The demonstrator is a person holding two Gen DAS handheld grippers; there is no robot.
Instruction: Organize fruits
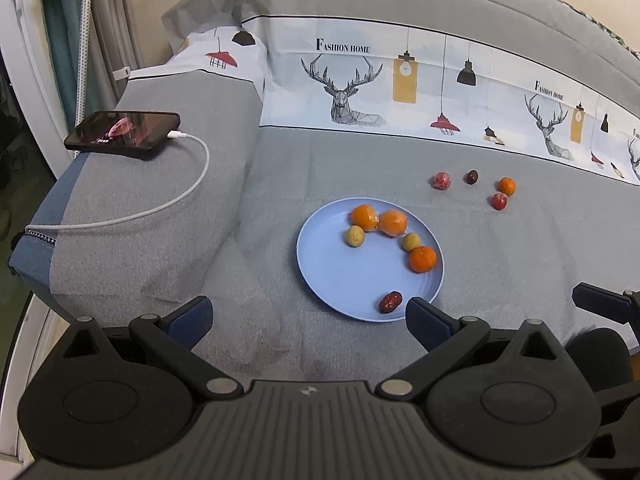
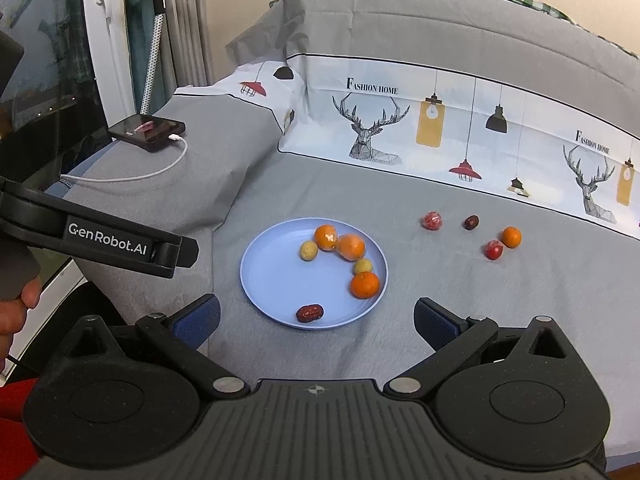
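A light blue plate (image 1: 344,280) (image 2: 272,280) lies on the grey bedspread and holds three oranges (image 1: 423,259), two small yellow fruits (image 1: 355,236) and a red date (image 1: 390,302) (image 2: 309,313). Beyond it to the right, loose on the cloth, lie a red wrapped fruit (image 1: 441,180) (image 2: 432,221), a dark date (image 1: 471,177) (image 2: 471,222), a small orange (image 1: 507,186) (image 2: 511,237) and a red fruit (image 1: 498,201) (image 2: 494,249). My left gripper (image 1: 308,320) is open and empty just before the plate. My right gripper (image 2: 316,320) is open and empty near the plate's front edge.
A black phone (image 1: 124,134) (image 2: 149,132) on a white charging cable (image 1: 160,208) rests on a grey cushion at the left. A printed deer-pattern sheet band (image 1: 400,80) and pillows rise behind. The left gripper's arm (image 2: 108,240) crosses the right wrist view's left side.
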